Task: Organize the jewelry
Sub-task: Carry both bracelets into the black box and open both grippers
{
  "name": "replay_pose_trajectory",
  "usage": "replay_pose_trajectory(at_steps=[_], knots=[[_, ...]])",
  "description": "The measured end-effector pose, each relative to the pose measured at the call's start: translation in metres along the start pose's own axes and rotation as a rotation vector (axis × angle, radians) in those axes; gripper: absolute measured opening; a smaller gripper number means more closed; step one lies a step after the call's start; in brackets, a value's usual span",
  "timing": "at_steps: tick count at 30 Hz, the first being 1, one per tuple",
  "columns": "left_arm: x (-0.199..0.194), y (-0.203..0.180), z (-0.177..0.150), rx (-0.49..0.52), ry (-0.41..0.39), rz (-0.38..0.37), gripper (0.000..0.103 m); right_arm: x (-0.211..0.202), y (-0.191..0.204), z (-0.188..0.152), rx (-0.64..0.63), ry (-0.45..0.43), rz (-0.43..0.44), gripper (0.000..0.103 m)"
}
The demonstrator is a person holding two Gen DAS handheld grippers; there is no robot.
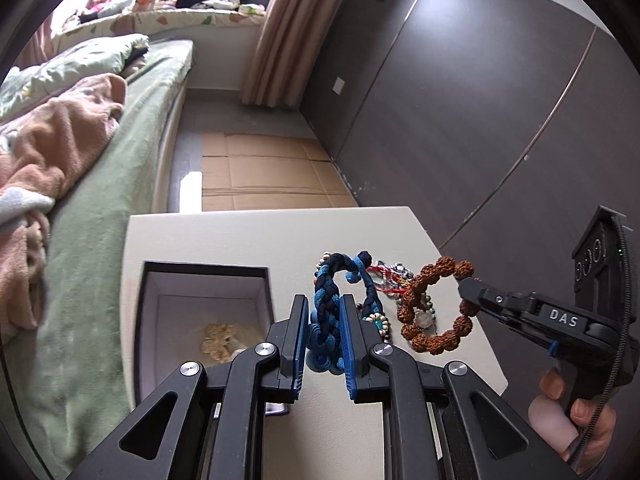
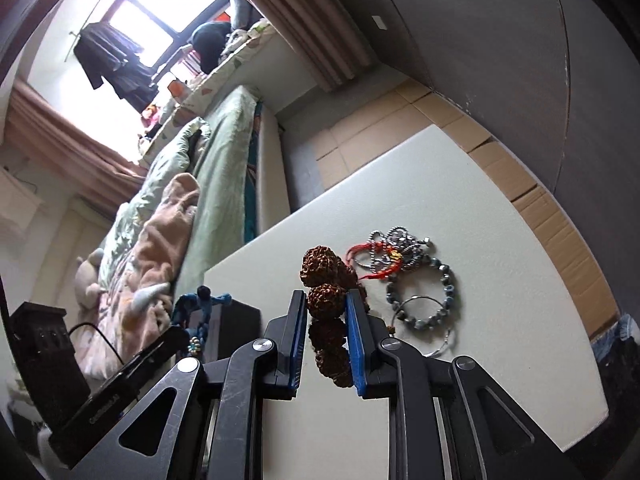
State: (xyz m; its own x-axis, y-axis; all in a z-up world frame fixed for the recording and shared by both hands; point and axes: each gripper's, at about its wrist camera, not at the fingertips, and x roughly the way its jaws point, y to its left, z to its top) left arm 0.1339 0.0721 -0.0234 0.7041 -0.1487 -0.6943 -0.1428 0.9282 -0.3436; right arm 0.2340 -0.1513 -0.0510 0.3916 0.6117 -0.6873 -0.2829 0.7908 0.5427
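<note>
My left gripper [image 1: 325, 302] is shut on a blue braided cord bracelet [image 1: 326, 300] and holds it above the white table [image 1: 224, 240], just right of an open dark box [image 1: 208, 308]. My right gripper [image 2: 327, 300] is shut on a brown seed-bead bracelet [image 2: 326, 300], lifted off the table; it also shows in the left wrist view [image 1: 434, 304]. A pile of jewelry stays on the table: a red cord bracelet [image 2: 370, 264], a silver ball chain [image 2: 400, 246], a grey bead bracelet [image 2: 440, 296] and a thin wire hoop [image 2: 424, 300].
The box holds a pale gold flower piece [image 1: 218, 340]. A bed with green sheets [image 1: 120, 184] and a pink blanket [image 1: 52, 148] lies left of the table. Cardboard [image 1: 264, 176] covers the floor beyond. A dark wardrobe wall [image 1: 460, 100] stands to the right.
</note>
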Motion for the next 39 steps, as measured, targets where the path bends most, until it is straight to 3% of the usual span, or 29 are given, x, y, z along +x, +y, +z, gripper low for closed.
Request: replay_pose_trajectory(at_steps=[10,13,14,16,18,26,32,36,39], knots=[[-0.033,0.037,0.000,-0.065,-0.064,0.051,0.016,0.006,0.047,-0.013,-0.053,-0.039,0.151,0.021],[-0.034,0.050,0.002,-0.093,-0.053,0.063,0.022,0.010,0.056,-0.018,-0.071,-0.039,0.195,0.021],[-0.033,0.054,0.003,-0.106,-0.037,0.063,0.026,0.011,0.061,-0.020,-0.083,-0.038,0.208,0.021],[-0.028,0.065,0.003,-0.150,-0.011,0.078,0.066,0.016,0.070,-0.023,-0.105,-0.033,0.237,0.021],[-0.030,0.072,0.003,-0.183,-0.027,0.076,0.075,0.021,0.080,-0.027,-0.123,-0.020,0.261,0.021],[-0.047,0.098,0.014,-0.259,-0.084,0.092,0.075,0.037,0.107,-0.037,-0.182,-0.005,0.302,0.021],[-0.055,0.112,0.017,-0.292,-0.112,0.103,0.075,0.047,0.128,-0.046,-0.242,-0.027,0.234,0.021],[-0.057,0.114,0.017,-0.300,-0.120,0.100,0.075,0.059,0.142,-0.054,-0.299,0.057,0.253,0.033],[-0.057,0.113,0.017,-0.292,-0.117,0.101,0.075,0.052,0.136,-0.052,-0.287,0.039,0.234,0.039]])
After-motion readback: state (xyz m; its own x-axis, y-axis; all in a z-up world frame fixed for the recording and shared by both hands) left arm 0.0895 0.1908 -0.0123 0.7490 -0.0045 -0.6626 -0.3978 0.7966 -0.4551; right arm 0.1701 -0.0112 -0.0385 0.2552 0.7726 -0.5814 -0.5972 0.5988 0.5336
